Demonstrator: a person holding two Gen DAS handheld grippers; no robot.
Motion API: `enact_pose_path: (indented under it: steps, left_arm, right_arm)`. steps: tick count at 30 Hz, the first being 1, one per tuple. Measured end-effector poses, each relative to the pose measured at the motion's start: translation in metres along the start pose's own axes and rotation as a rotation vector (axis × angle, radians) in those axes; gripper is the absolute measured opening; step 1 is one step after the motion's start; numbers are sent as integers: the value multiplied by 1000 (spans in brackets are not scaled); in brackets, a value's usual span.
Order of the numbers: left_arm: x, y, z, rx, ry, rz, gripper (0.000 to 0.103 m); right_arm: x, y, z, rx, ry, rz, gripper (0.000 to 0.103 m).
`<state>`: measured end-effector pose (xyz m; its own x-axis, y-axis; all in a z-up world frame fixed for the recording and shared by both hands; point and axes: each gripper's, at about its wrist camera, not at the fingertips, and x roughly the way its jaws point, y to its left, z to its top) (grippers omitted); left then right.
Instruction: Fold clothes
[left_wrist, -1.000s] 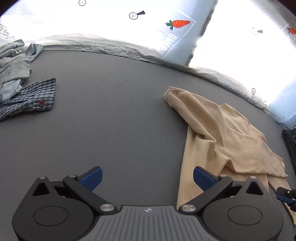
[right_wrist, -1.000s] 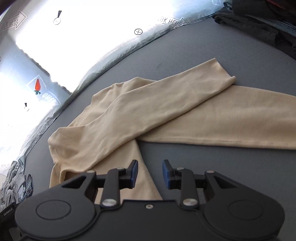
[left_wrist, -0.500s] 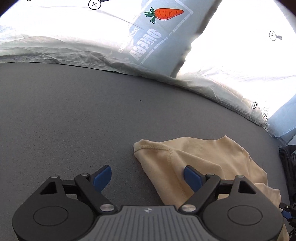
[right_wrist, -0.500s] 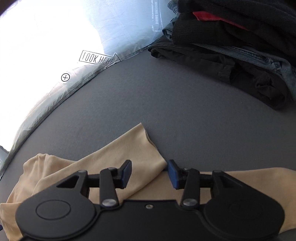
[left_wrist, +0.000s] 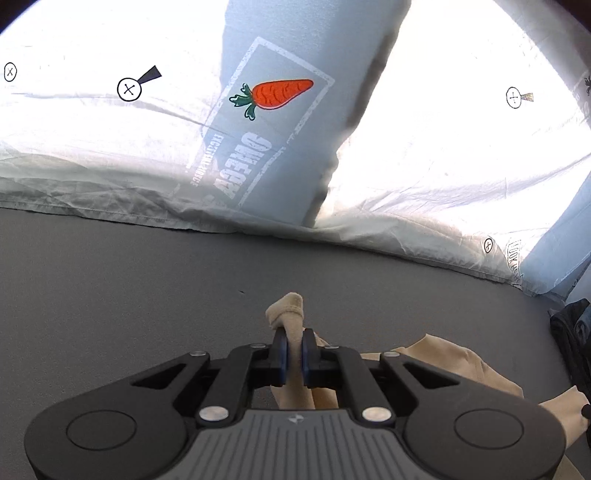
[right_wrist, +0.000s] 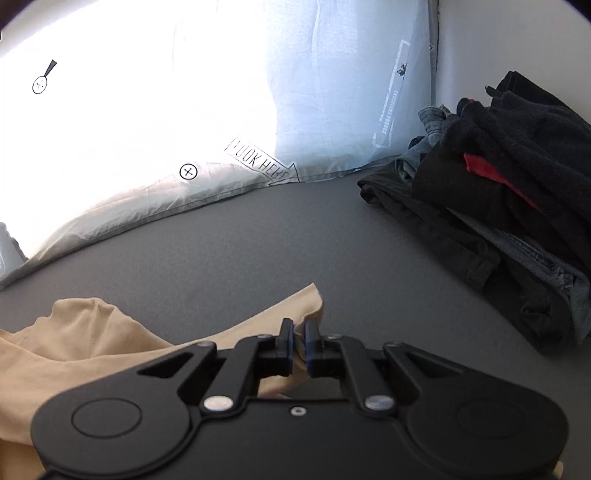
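A beige long-sleeved top (left_wrist: 458, 363) lies on the grey table (left_wrist: 147, 295). My left gripper (left_wrist: 293, 341) is shut on a bunched corner of the top, and a fold of cloth pokes out past the blue pads. In the right wrist view the same top (right_wrist: 92, 343) spreads to the left. My right gripper (right_wrist: 300, 334) is shut on the end of its sleeve (right_wrist: 299, 302), close to the table surface.
A pile of dark folded clothes (right_wrist: 509, 192) with a red patch sits at the right of the table. A white printed sheet (left_wrist: 258, 147) with a carrot logo hangs behind the table's far edge.
Both grippers have moved forward onto the beige top and closed: the left on its bunched corner, the right on the sleeve end. Both were open half a second ago.
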<state>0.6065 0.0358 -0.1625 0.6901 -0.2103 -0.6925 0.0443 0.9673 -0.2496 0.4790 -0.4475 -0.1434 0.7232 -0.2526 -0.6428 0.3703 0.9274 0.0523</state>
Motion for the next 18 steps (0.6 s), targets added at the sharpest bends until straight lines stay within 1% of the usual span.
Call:
enact_pose_path:
  steps: [2, 3, 6, 7, 8, 10, 11, 12, 13, 15, 18]
  left_arm:
    - [7, -2, 1, 37, 7, 19, 8]
    - [14, -2, -2, 51, 24, 28, 9]
    - [39, 3, -13, 51, 105, 65, 11]
    - [43, 3, -14, 58, 122, 81, 15]
    - [44, 2, -15, 72, 124, 97, 18]
    - [44, 1, -16, 94, 125, 126, 38]
    - [40, 1, -16, 94, 118, 138, 43]
    - [36, 2, -16, 91, 112, 146, 54]
    - [29, 3, -18, 82, 109, 146, 61]
    - [16, 6, -24, 66, 100, 133, 66]
    - [-6, 6, -46, 35, 112, 139, 69]
  right_arm:
    - [-8, 1, 8, -12, -37, -11, 6]
    - [-7, 2, 9, -26, -36, -18, 6]
    - [11, 4, 1, -66, 27, -48, 6]
    - [16, 5, -2, -72, 48, -49, 6]
    - [22, 6, -6, -82, 84, -51, 6]
    - [28, 9, -11, -101, 118, -65, 9]
    - [30, 10, -13, -108, 131, -73, 10]
    - [32, 9, -14, -97, 139, -80, 13]
    - [33, 8, -16, -85, 147, -87, 21]
    - [32, 5, -18, -51, 151, -88, 24]
    - [24, 1, -22, 1, 148, -71, 24]
